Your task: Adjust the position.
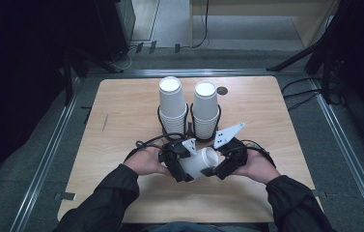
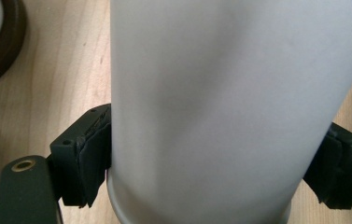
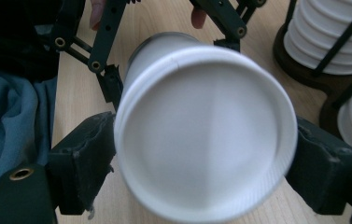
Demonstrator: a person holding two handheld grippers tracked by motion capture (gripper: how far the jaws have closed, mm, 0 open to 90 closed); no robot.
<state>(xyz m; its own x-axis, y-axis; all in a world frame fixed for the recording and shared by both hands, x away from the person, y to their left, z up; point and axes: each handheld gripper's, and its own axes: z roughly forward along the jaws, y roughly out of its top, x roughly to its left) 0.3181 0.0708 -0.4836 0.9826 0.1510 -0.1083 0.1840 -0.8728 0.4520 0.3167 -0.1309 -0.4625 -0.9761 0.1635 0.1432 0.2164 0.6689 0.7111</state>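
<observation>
Left gripper (image 1: 185,166), right gripper (image 1: 218,162) clamp tilted cup (image 1: 200,163).

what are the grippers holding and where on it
Both hold one white paper cup lying sideways: the left gripper clamps its side wall, the right gripper clamps its end by the rim.

Both forearms in dark sleeves enter from near edge of table (image 1: 121,96), converging at near-centre. Left hand (image 1: 146,162) holds left gripper (image 1: 183,169), jaws pressed on both sides of white cup (image 1: 201,163) wall. Right hand (image 1: 257,166) holds right gripper (image 1: 214,170), jaws clamped at cup rim, grey three-cornered plate (image 1: 228,134) tilted up. Grippers nearly touching.
</observation>
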